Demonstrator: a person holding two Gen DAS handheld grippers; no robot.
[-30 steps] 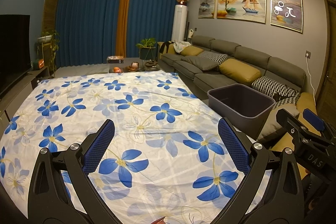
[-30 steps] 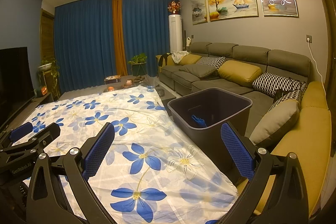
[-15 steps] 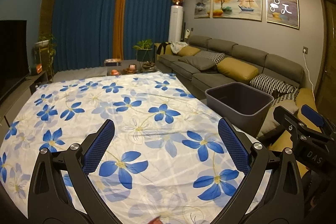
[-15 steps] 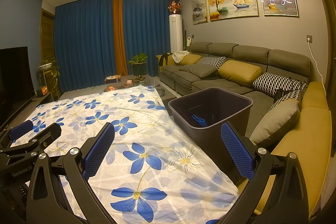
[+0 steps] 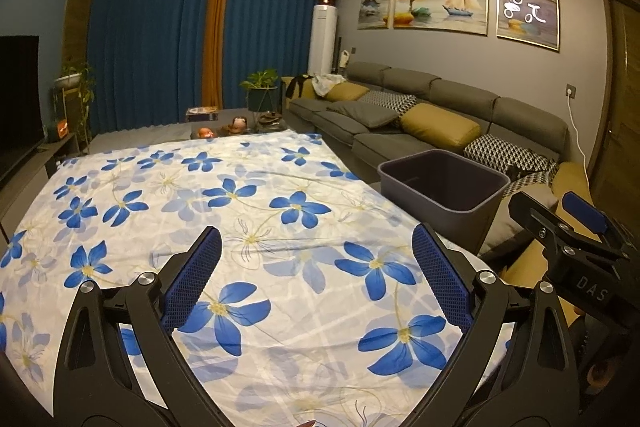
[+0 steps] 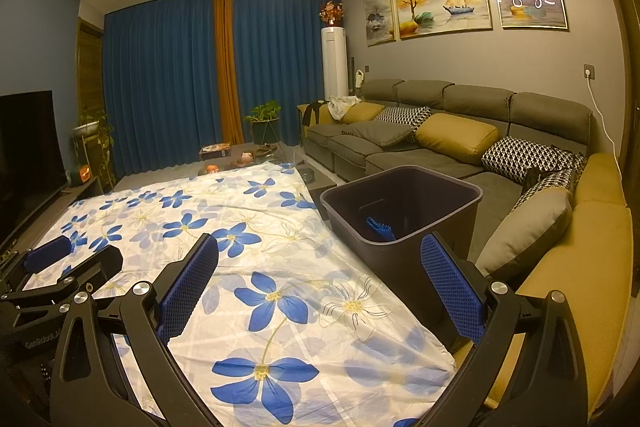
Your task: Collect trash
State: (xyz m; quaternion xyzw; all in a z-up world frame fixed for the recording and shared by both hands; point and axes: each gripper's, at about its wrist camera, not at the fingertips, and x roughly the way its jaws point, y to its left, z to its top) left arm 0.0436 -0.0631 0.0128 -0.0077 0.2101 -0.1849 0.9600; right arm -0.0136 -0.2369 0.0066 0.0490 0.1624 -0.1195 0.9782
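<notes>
You are holding both grippers, left (image 5: 316, 277) and right (image 6: 320, 283), spread wide with nothing between the pads. One blue scrap (image 6: 379, 227) is lying in the bin (image 6: 404, 255) at 1 o'clock. It looks light and pliable; pinch an edge. The bench cloth (image 6: 248, 267) is showing no trash.

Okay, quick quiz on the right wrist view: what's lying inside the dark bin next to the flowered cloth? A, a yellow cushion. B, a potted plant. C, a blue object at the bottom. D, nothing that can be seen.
C: the right wrist view looks down into the dark bin, and a small blue object lies at its bottom, beside the flowered cloth.
</notes>
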